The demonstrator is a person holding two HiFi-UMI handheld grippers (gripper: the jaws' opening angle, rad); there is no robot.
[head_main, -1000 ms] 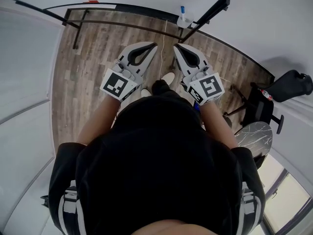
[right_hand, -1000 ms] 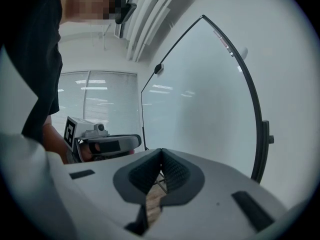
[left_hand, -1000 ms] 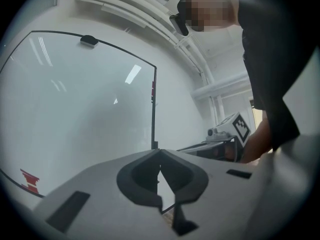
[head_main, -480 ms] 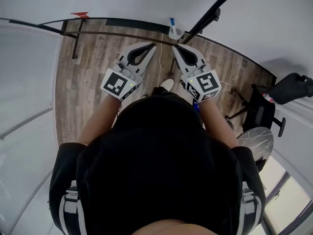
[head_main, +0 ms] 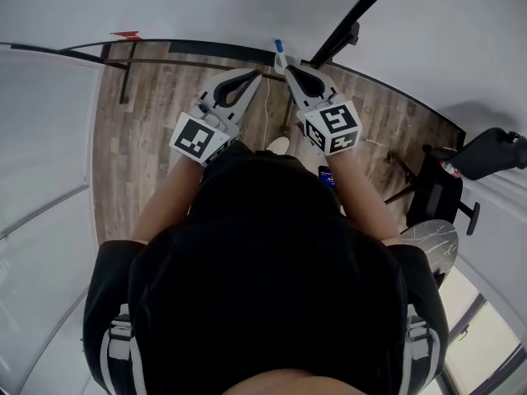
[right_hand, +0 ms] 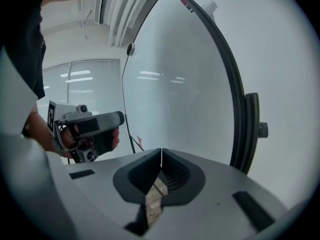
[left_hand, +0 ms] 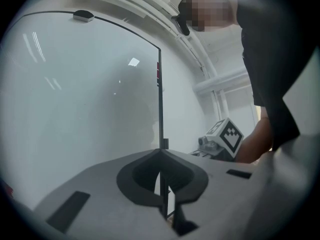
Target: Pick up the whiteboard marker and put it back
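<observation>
In the head view a whiteboard marker (head_main: pixel 280 53), white with a blue cap, stands upright at the foot of the whiteboard (head_main: pixel 165 6). My right gripper (head_main: pixel 290 70) points at it, its tips just below and right of the marker, shut with nothing between them. What holds the marker is hidden behind that gripper. My left gripper (head_main: pixel 258 74) is alongside to the left, also shut and empty. The left gripper view shows the shut jaws (left_hand: pixel 161 153) before the whiteboard's black edge (left_hand: pixel 160 104). In the right gripper view the closed jaws (right_hand: pixel 161 151) face the board (right_hand: pixel 175 74).
The whiteboard's black frame rail (head_main: pixel 165 48) runs over the wood floor (head_main: pixel 140 122). A black stand bar (head_main: pixel 350 19) slants up to the right. A black office chair (head_main: pixel 486 151) and a small marble-topped table (head_main: pixel 432 229) are at the right. A frame knob (right_hand: pixel 262 130) sticks out.
Both grippers moved up the picture toward the whiteboard's foot. The right gripper's tips came up beside the marker and now cover its holder. Both stayed shut.
</observation>
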